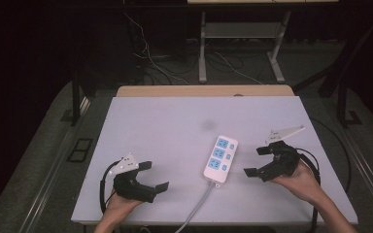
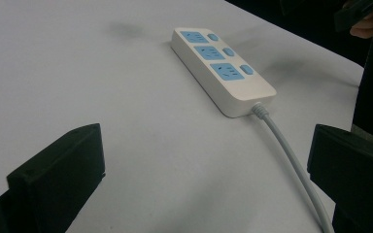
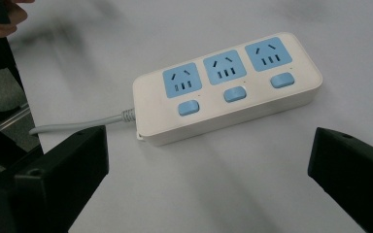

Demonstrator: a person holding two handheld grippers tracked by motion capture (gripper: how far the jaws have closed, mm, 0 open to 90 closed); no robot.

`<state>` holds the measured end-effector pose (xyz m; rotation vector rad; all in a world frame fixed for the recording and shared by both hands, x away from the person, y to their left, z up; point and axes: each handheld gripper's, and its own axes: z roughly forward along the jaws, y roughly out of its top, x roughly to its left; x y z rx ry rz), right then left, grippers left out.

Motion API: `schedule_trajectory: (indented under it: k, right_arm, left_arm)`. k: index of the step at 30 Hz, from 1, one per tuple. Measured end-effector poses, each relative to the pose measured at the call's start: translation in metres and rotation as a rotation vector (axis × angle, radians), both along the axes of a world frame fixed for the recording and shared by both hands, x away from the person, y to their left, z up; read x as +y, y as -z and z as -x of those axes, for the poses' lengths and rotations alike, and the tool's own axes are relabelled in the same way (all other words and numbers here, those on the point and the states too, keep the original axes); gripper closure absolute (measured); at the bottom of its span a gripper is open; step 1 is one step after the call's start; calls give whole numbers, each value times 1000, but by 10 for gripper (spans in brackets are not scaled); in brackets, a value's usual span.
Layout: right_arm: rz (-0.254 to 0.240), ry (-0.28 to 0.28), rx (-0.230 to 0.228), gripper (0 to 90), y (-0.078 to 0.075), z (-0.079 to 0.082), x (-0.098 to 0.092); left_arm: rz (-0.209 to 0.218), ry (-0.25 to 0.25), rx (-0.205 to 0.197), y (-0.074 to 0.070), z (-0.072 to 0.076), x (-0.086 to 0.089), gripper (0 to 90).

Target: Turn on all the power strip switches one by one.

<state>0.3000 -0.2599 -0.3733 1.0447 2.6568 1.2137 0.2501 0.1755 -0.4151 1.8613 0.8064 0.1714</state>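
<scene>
- white plastic power strip [image 1: 220, 158] with three blue sockets, flat on pale table [image 1: 165, 126], grey cord trailing
- left gripper [image 1: 156, 177] spread wide, empty
- right gripper [image 1: 255, 161] likewise agape, just beside strip

Bare table [image 1: 175, 126] lies open all around the power strip [image 1: 220, 158], with its cord [image 1: 198, 204] the 1 obstacle, running to the near edge.

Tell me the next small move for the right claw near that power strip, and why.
Probably ease the right claw forward toward the power strip. Its jaws stand wide open and apart from the strip, which lies flat on the table, untouched, with its cable trailing toward the near edge.
</scene>
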Motion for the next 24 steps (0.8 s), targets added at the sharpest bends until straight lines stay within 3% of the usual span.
schedule_trajectory:
  k: [21, 22, 24]
  right_arm:
    - [74, -93, 15, 10, -11, -20, 31]
    - [73, -117, 18, 153, -12, -23, 35]
    - [71, -131, 25, 174, -12, -23, 36]
  left_arm:
    - [-3, -1, -2, 2, -1, 1, 0]
    - [-3, -1, -3, 2, -1, 1, 0]
    - [-3, -1, -5, 1, -1, 1, 0]
